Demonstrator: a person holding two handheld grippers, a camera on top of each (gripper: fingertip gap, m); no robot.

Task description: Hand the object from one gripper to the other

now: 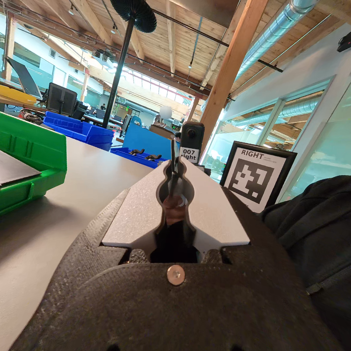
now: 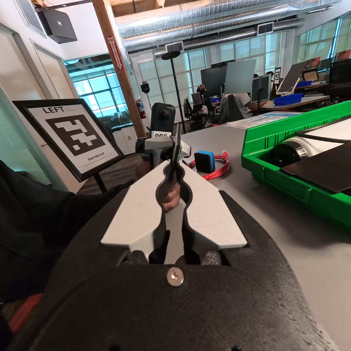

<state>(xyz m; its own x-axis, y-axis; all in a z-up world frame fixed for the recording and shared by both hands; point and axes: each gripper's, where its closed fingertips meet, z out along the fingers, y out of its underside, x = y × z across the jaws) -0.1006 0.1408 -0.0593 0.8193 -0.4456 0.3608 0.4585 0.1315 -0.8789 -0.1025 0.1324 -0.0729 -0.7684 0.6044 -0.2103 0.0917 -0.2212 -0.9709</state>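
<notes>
An open workshop with timber ceiling beams, silver ducting and glass walls surrounds a grey bench (image 2: 247, 190). Above the bench's near edge the two grippers face each other tip to tip, each showing in the other's wrist view. Between them stands the object, a thin flat black strip (image 2: 177, 144), its long axis roughly upright and turned edge-on to both cameras.

The left gripper (image 1: 175, 167) has its jaws drawn together on the strip's lower part, and the strip rises above its tips. The right gripper (image 2: 175, 167) likewise has its jaws closed on the strip from the opposite side, so by the look of it both hold the strip at once, at the midpoint of the handover. Neither is nearer; what the release turns on is that the strip stays upright in whichever pair of jaws keeps it. Which gripper is giving cannot be told.

A green bin (image 2: 284, 171) sits toward the bench's far side, holding a dark flat sheet and a white roll with a black end cap. Beyond it are blue bins (image 1: 85, 131); two dark clip-like items lie in the nearer blue one. A red cable (image 2: 218, 171) and a small black and blue block (image 2: 204, 161) lie on the bench close to the left gripper.
</notes>
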